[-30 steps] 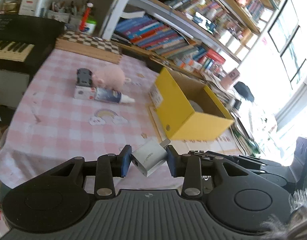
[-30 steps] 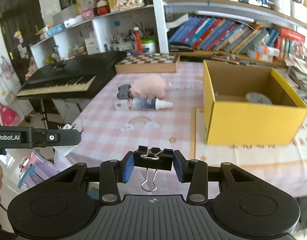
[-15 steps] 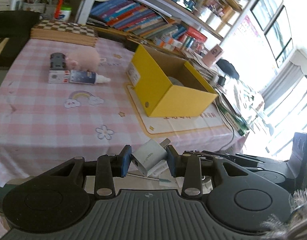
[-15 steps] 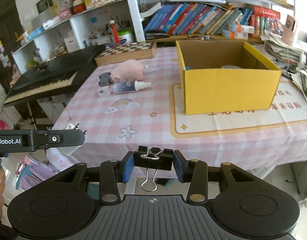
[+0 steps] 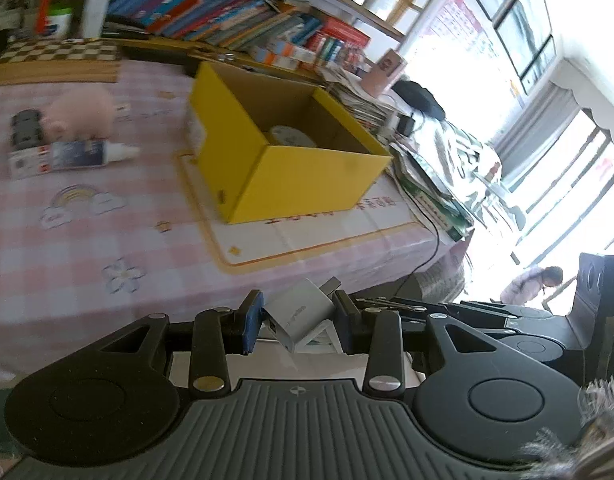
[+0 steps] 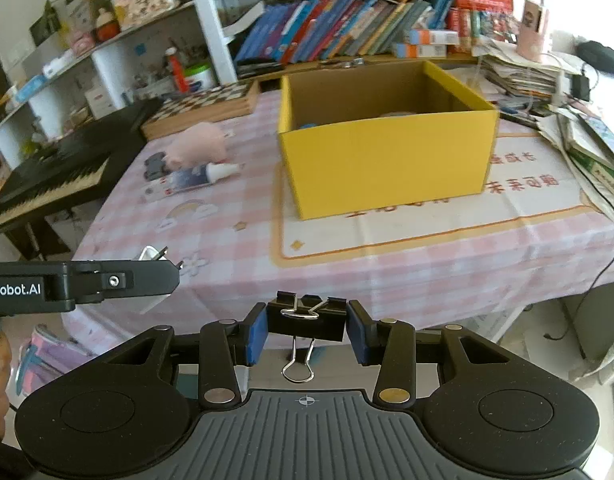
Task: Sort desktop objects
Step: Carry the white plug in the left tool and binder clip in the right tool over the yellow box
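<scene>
Left tool: clamped on a small white charger plug, which sits tilted between the 2 blue pads, prongs pointing up and away. In the right wrist view the same left tool enters from the left edge, the plug's prongs showing above its black finger.

Right tool: clamped on a black binder clip, pads pressing on its 2 ends, 1 wire handle hanging below and another folded flat on top.

Both tools are held off the near edge of the table, which carries a pink checked cloth. Neither held item touches the table.

Yellow box: open-topped, standing on a white mat with an orange border, ahead of both tools. A round pale object lies on its floor.

Left of the box, well apart from it: a pink plush pig, a dark toy car just beside it, and a tube with a white cap lying against a small white carton.
</scene>
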